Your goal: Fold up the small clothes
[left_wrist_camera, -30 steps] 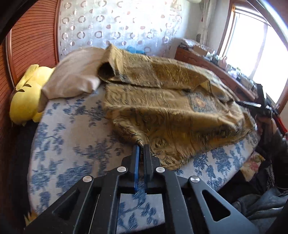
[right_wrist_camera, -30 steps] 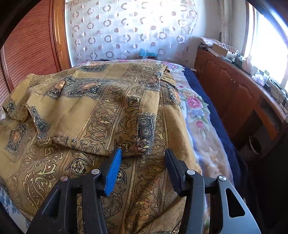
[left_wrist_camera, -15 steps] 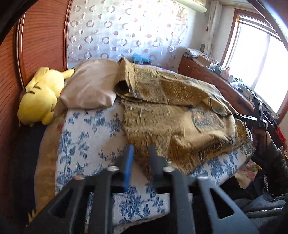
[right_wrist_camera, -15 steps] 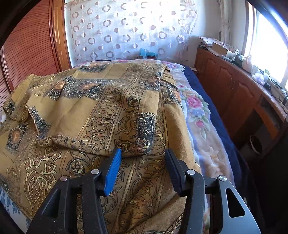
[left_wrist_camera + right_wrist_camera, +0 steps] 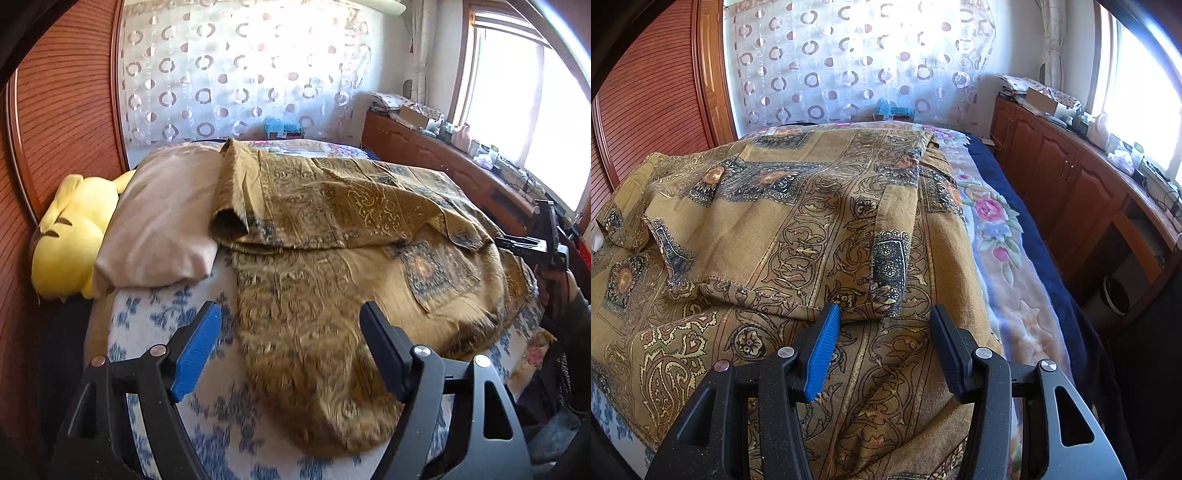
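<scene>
A mustard-gold patterned garment (image 5: 332,266) lies spread on the bed, its far part folded over toward the front, one end resting on the pillow. My left gripper (image 5: 290,334) is open and empty, jaws wide apart above the garment's near left corner. My right gripper (image 5: 884,328) is open and empty, just in front of the folded layer's hem (image 5: 798,301); the same garment (image 5: 798,221) fills the right wrist view. The right gripper also shows at the right edge of the left wrist view (image 5: 543,243).
The bed has a blue-flowered white sheet (image 5: 155,325). A beige pillow (image 5: 162,218) and a yellow plush toy (image 5: 70,232) lie at the left. A floral blanket (image 5: 993,236) covers the bed's right side. A wooden cabinet (image 5: 1067,177) with clutter runs under the window.
My left gripper let go of the garment's corner, opened wide and drew back and up. The corner lies flat on the bed. The right gripper stayed still and open.
</scene>
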### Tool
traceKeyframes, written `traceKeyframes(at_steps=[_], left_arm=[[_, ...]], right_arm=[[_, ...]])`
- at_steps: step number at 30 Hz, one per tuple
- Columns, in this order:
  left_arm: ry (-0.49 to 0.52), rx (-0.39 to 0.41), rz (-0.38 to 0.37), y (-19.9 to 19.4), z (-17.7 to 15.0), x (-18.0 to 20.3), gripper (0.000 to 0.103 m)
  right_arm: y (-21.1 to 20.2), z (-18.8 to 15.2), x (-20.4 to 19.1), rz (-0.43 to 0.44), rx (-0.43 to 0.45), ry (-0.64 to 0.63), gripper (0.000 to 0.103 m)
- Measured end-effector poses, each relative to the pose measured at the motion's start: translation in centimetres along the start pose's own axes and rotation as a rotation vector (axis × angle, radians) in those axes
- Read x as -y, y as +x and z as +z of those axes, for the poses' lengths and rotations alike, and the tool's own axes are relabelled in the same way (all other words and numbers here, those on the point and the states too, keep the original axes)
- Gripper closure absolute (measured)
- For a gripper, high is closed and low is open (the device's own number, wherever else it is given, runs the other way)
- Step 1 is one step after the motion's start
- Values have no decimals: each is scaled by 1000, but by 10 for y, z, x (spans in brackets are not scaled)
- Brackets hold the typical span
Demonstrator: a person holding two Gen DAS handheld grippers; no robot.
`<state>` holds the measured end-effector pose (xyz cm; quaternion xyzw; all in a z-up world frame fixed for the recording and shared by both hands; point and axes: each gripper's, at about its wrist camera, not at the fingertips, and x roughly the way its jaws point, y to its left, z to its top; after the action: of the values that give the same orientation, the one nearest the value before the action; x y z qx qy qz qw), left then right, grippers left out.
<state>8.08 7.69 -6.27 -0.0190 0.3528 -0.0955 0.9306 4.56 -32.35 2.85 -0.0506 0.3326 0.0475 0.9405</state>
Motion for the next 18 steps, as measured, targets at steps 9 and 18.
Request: traceKeyframes(at_steps=[9, 18], left_arm=[[13, 5, 11, 21, 26, 6, 25], [36, 13, 33, 36, 51, 8, 25]], right_arm=[[0, 0, 0, 0, 0, 0, 50], [0, 0, 0, 0, 0, 0, 50]])
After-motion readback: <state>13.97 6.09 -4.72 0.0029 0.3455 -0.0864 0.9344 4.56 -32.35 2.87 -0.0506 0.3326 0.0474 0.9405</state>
